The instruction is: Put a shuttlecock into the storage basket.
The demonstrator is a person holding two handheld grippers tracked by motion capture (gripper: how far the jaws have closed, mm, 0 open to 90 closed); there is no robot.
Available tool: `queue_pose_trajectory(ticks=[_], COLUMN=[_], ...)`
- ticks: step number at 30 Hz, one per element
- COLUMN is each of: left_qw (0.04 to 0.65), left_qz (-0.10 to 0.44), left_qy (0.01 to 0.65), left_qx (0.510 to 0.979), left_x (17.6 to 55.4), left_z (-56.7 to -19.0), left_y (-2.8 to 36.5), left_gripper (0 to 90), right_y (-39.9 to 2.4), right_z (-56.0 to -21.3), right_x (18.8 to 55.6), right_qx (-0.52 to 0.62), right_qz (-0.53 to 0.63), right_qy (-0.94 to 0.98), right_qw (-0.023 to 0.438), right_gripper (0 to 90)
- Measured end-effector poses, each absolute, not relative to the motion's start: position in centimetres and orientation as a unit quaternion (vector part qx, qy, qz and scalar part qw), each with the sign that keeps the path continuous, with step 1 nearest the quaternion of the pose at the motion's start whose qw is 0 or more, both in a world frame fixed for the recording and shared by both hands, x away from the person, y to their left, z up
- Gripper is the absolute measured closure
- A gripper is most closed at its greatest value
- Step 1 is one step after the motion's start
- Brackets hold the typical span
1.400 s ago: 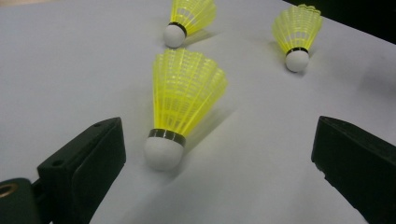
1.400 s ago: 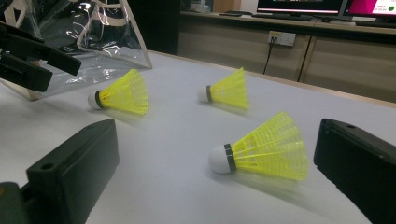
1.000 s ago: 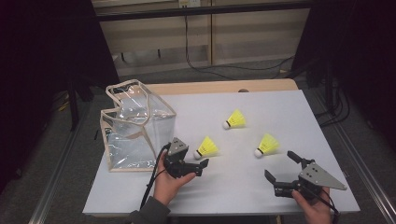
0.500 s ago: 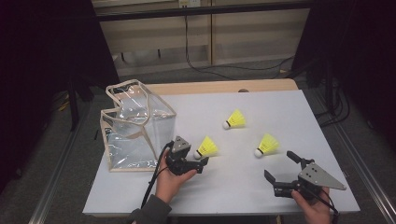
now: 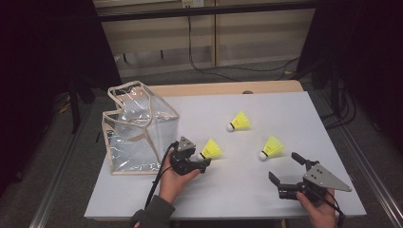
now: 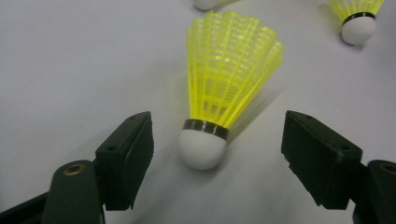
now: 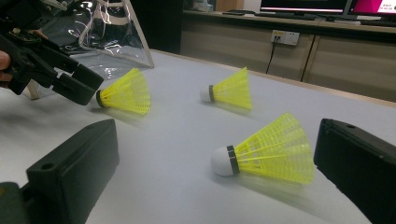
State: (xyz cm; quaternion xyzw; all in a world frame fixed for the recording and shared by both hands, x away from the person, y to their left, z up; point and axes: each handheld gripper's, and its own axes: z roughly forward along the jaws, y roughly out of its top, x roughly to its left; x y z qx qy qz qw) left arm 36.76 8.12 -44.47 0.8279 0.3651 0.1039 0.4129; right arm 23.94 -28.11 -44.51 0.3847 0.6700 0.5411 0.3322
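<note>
Flanking shuttlecock (image 6: pixel 219 93), left gripper (image 6: pixel 217 158) apparently untouching

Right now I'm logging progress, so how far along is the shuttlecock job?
Nothing looks done yet: all three shuttlecocks lie on the table, and the clear bag shows none inside. In hand: the left gripper has its jaws either side of the nearest shuttlecock, closing in but not pressing its white cork. Left: the middle shuttlecock and the right shuttlecock, in front of the open right gripper.
</note>
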Motion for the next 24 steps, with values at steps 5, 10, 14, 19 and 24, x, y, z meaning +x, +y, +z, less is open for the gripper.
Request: queue_pose_trajectory(ticks=[5,10,14,19,24], left_qw=[0.406,0.400,0.396,0.393,0.389], left_qz=[0.100,0.098,0.096,0.093,0.093], left_qy=[0.362,0.361,0.362,0.365,0.365], left_qx=[0.833,0.837,0.838,0.839,0.841], left_x=[37.1,37.3,37.5,37.8,38.0], left_z=[-44.7,-45.0,-45.1,-45.3,-45.4], left_y=[8.2,8.1,8.2,8.4,8.3], left_gripper=[29.8,32.8,34.5,38.4,42.1], right_y=[-28.1,-28.1,-28.2,-28.1,-28.1], right_z=[-44.5,-44.6,-44.6,-44.8,-44.8], right_x=[24.1,24.3,24.5,24.6,24.6], right_qx=[0.385,0.386,0.389,0.391,0.392], right_qz=[0.543,0.543,0.543,0.542,0.542], right_qy=[0.669,0.669,0.668,0.669,0.669], right_qw=[0.332,0.330,0.328,0.326,0.325], right_gripper=[0.2,0.2,0.2,0.1,0.2])
